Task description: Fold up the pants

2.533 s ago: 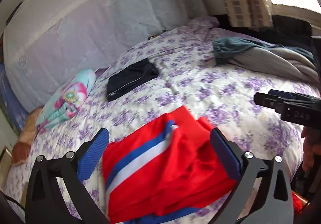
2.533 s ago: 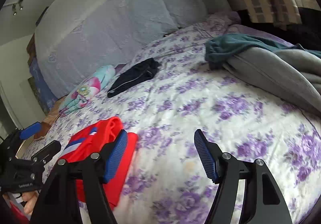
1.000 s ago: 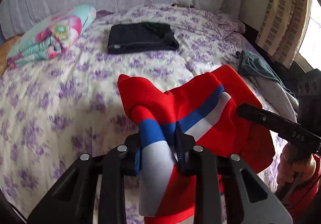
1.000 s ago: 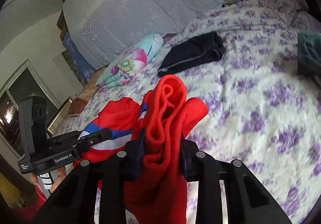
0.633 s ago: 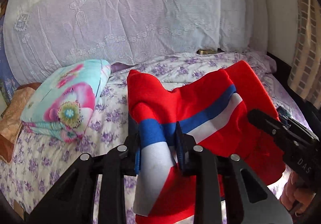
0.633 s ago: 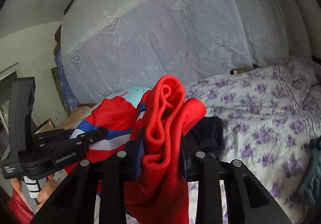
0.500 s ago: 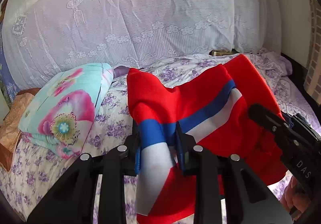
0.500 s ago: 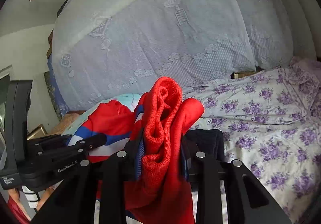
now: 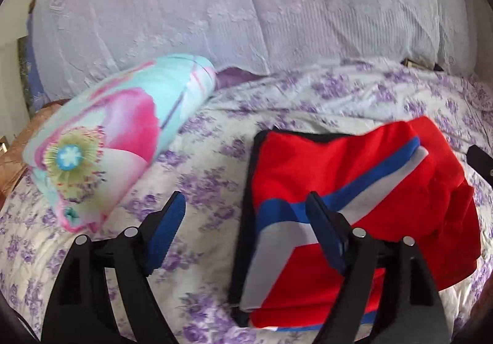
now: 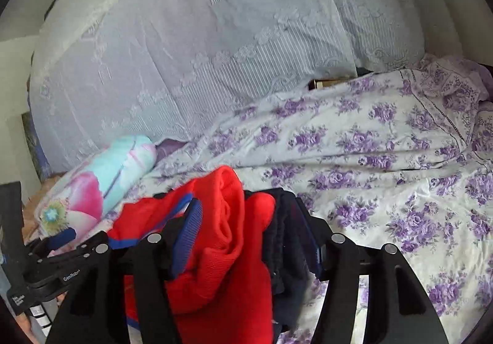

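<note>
where the red pants point(image 9: 332, 165) lie, just-opened left fingers point(image 9: 166, 224) spread beside them, right fingers point(image 10: 189, 227) spread around a fold.

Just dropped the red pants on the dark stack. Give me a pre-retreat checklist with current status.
1. Left gripper released: ok, jaws have just been opening, nothing between them.
2. Right gripper clear of cloth: not ok, jaws have just been opening but a bunched fold lies between them.
3. Red pants on the dark folded garment: ok.
4. Fold neat: not ok, right side rumpled.
5. Floral pillow apart from stack: ok.
</note>
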`<action>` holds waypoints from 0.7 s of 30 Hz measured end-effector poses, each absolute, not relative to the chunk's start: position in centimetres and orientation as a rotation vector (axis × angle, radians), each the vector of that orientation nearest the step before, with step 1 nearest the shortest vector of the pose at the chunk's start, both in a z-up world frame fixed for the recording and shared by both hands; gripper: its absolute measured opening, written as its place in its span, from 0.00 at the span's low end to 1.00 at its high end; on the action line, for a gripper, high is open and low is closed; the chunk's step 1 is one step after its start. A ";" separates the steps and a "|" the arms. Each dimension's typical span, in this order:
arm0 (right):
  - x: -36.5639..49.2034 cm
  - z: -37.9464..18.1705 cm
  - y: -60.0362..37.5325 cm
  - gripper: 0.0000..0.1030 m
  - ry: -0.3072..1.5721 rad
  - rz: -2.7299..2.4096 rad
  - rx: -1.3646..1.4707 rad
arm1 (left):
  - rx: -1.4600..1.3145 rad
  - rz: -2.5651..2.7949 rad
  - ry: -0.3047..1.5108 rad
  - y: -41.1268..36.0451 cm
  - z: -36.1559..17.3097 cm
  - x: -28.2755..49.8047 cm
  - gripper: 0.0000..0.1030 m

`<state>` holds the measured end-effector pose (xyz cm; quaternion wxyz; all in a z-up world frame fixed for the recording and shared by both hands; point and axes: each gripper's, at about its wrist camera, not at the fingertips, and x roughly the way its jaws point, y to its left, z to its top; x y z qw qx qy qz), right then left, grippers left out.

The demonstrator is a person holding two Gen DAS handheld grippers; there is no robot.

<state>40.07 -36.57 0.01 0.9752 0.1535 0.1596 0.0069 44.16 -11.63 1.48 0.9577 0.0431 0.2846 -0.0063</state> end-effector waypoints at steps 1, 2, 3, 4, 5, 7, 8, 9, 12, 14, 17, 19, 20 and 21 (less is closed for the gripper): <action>39.5 0.4 -36.2 0.58 0.307 0.015 0.310 | 0.071 -0.042 0.598 -11.1 1.7 44.0 0.81; 39.2 0.6 -35.6 0.59 0.303 0.001 0.288 | 0.064 -0.068 0.627 -10.9 1.8 44.0 0.82; 39.3 0.4 -35.1 0.60 0.313 -0.020 0.246 | 0.067 -0.071 0.655 -10.8 1.3 44.1 0.82; 39.8 -0.2 -34.3 0.64 0.348 -0.046 0.189 | 0.085 -0.056 0.680 -10.9 0.5 44.4 0.83; 40.5 -1.1 -33.7 0.66 0.413 -0.078 0.139 | 0.108 -0.044 0.706 -11.1 -0.5 44.8 0.89; 43.2 -4.1 -33.6 0.77 0.601 -0.066 0.138 | 0.138 -0.014 0.713 -11.3 -1.9 45.1 0.92; 43.4 -4.2 -34.4 0.78 0.622 -0.038 0.182 | 0.148 -0.003 0.703 -11.4 -1.8 45.0 0.93; 42.9 -3.9 -34.9 0.78 0.591 -0.038 0.210 | 0.160 -0.001 0.698 -11.5 -1.6 44.9 0.93; 39.8 -2.5 -34.9 0.78 0.450 -0.054 0.224 | 0.173 -0.003 0.684 -11.7 -0.7 43.4 0.92; 37.2 -1.2 -34.6 0.79 0.358 -0.047 0.234 | 0.182 -0.021 0.646 -11.8 0.3 41.0 0.92; 33.5 0.0 -34.0 0.80 0.283 -0.034 0.270 | 0.203 0.003 0.588 -11.8 1.6 36.9 0.92; 31.2 0.3 -33.6 0.82 0.272 -0.027 0.293 | 0.185 0.003 0.580 -11.2 2.1 34.2 0.92; 30.0 0.4 -33.4 0.82 0.265 -0.026 0.307 | 0.171 0.004 0.581 -10.8 2.3 32.8 0.92; 28.8 0.4 -33.1 0.84 0.262 -0.025 0.321 | 0.159 0.005 0.583 -10.2 2.4 31.6 0.93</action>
